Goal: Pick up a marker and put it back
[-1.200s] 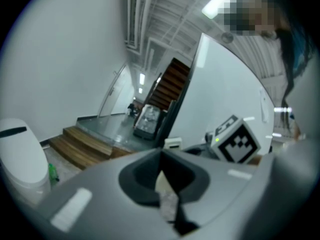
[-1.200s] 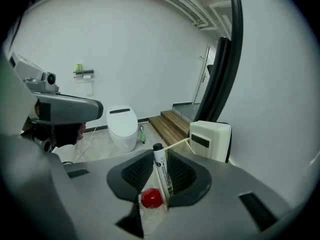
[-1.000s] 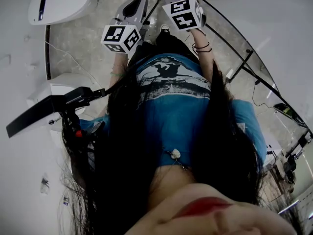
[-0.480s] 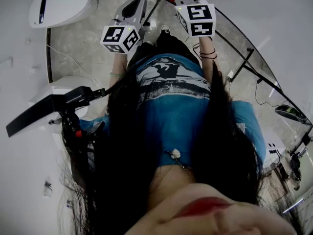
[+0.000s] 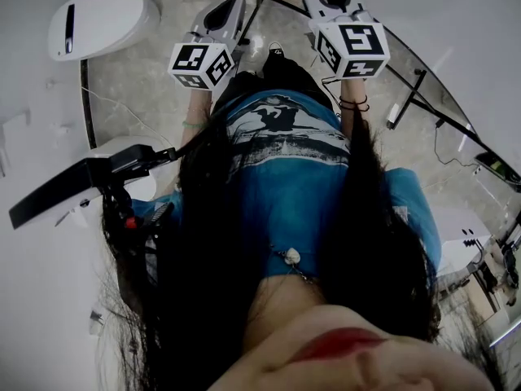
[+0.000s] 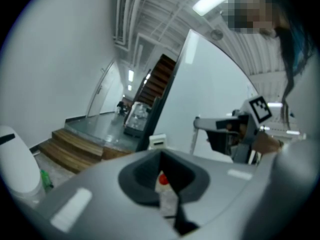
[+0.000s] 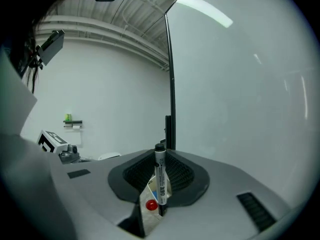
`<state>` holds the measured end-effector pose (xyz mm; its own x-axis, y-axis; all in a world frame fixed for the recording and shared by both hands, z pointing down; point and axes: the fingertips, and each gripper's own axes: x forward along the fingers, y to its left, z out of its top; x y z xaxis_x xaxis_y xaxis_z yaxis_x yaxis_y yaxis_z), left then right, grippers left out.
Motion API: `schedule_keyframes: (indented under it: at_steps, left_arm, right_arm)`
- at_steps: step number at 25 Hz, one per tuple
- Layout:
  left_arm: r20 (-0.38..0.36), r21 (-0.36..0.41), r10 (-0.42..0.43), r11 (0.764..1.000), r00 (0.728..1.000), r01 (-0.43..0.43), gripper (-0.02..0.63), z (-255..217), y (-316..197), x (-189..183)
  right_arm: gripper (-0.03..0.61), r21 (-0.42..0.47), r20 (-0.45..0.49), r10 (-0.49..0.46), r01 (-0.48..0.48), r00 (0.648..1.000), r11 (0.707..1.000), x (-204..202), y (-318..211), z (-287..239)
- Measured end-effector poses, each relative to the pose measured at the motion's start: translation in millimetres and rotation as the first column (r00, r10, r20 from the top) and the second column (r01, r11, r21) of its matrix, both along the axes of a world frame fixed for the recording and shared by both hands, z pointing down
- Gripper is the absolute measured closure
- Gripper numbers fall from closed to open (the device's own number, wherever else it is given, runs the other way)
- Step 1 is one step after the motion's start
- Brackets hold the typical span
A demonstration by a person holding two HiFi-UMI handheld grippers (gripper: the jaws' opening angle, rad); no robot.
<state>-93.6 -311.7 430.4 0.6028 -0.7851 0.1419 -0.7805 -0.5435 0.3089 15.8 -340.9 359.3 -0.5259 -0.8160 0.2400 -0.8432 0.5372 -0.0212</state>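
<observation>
— Whereabouts of the black-capped white plastic marker [image 7: 160, 181]?
— Clamped in the right gripper [image 7: 159, 199], standing upright between the jaws with the black end poking past their tips. Up in the air, off any surface, in front of a tall pale panel [image 7: 240, 84]. No table in view.
— And the left gripper [image 6: 167, 194]?
— Closed, jaw against jaw, apparently on nothing. Only a small red-dotted tab [image 6: 162, 179] in the recess, the same as on the right one. Held out in front of the person's blue printed shirt [image 5: 285, 161], well apart from the other gripper.
— Stage of the task?
— Probably picked up, not yet put back. Hard to name the resting place: perhaps the small wall ledge [image 7: 73, 127] with something green on it, too small to tell.
— Feel of the thing?
— Likely light and stiff. Smooth round plastic, so prone to swivelling or sliding in a pinch rather than bending. Hardly fragile, though liable to roll once let go.
— Best hold?
— Mid-barrel, square across the round, much as at present. Away from the cap, liable to pull off. A firm squeeze, nothing more. Best laid flat along its resting place before opening the jaws.
</observation>
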Motion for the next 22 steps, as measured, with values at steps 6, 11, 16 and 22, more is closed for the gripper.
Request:
schedule_keyframes:
  at_steps: [6,11,16,22]
  left_arm:
    - [0.042,-0.008,0.032,0.999,0.999,-0.032,0.614,5.5,5.0,7.0]
    - [0.074,-0.016,0.042,0.999,0.996,-0.041,0.614,9.6,7.1,8.0]
    - [0.077,-0.015,0.051,0.999,0.996,-0.050,0.614,10.5,8.5,8.9]
    - [0.025,-0.006,0.034,0.999,0.999,-0.034,0.614,6.2,6.7,5.4]
  right_arm:
    - [0.506,-0.003,0.046,0.040,-0.040,0.998,0.999,12.6,9.5,-0.3]
    - [0.506,-0.005,0.060,0.050,-0.050,0.997,0.999,14.1,13.1,0.4]
    - [0.506,-0.003,0.063,0.048,-0.048,0.997,0.999,12.0,14.4,0.9]
    - [0.506,-0.002,0.059,0.042,-0.042,0.997,0.999,10.0,13.6,2.2]
